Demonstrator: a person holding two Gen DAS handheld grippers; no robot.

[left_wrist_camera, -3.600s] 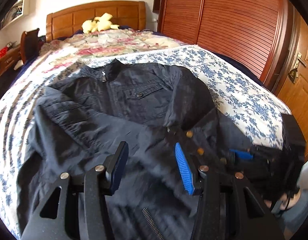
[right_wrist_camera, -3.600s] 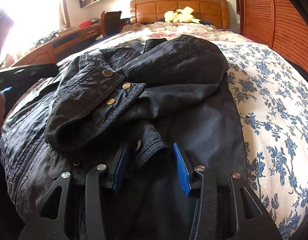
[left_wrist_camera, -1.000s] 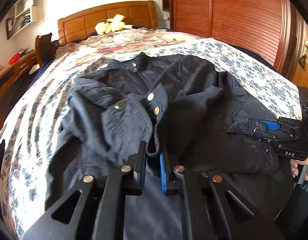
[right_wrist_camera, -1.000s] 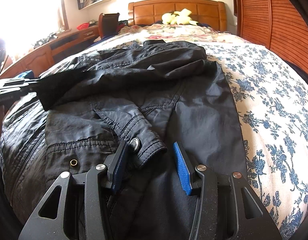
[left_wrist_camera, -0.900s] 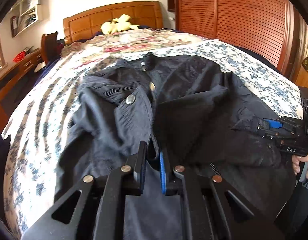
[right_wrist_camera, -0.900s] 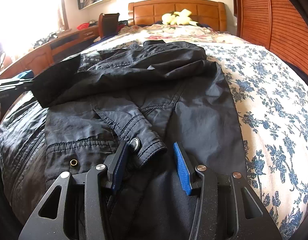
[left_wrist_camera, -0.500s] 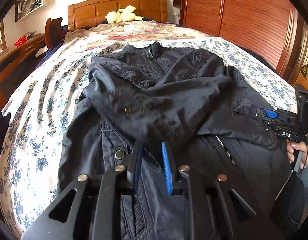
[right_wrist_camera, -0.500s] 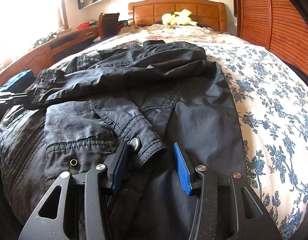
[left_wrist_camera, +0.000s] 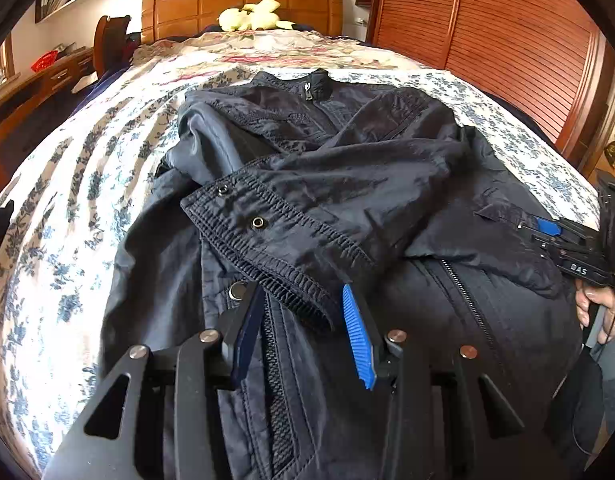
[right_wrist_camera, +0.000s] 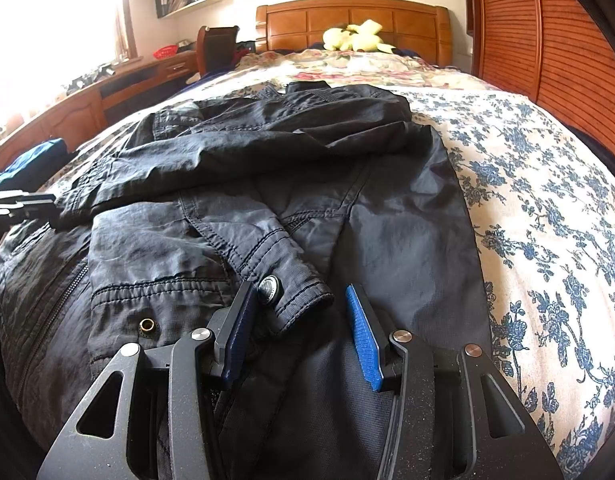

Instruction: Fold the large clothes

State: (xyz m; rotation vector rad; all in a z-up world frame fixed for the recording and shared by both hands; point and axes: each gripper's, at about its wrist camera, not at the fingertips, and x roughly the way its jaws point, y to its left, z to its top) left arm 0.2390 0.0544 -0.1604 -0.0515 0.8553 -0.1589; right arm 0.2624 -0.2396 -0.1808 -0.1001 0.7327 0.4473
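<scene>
A dark navy jacket (left_wrist_camera: 347, 184) lies on the floral bedspread, collar toward the headboard. One sleeve is folded across its chest, and the sleeve's ribbed cuff (left_wrist_camera: 267, 248) lies just ahead of my left gripper (left_wrist_camera: 303, 320), which is open and holds nothing. My right gripper (right_wrist_camera: 303, 320) is open, its fingers either side of a snap-button tab (right_wrist_camera: 291, 292) near the jacket's (right_wrist_camera: 307, 184) hem, not closed on it. The right gripper also shows at the right edge of the left wrist view (left_wrist_camera: 567, 244).
The bed's wooden headboard (left_wrist_camera: 243, 4) with a yellow plush toy (left_wrist_camera: 255, 18) is at the far end. A slatted wooden wardrobe (left_wrist_camera: 507, 48) runs along the right side. A wooden desk (right_wrist_camera: 87, 100) and chair (right_wrist_camera: 217, 48) stand left of the bed.
My left gripper carried the sleeve across the jacket's front, laid it down and opened, letting the cuff go. My right gripper has stayed open in place.
</scene>
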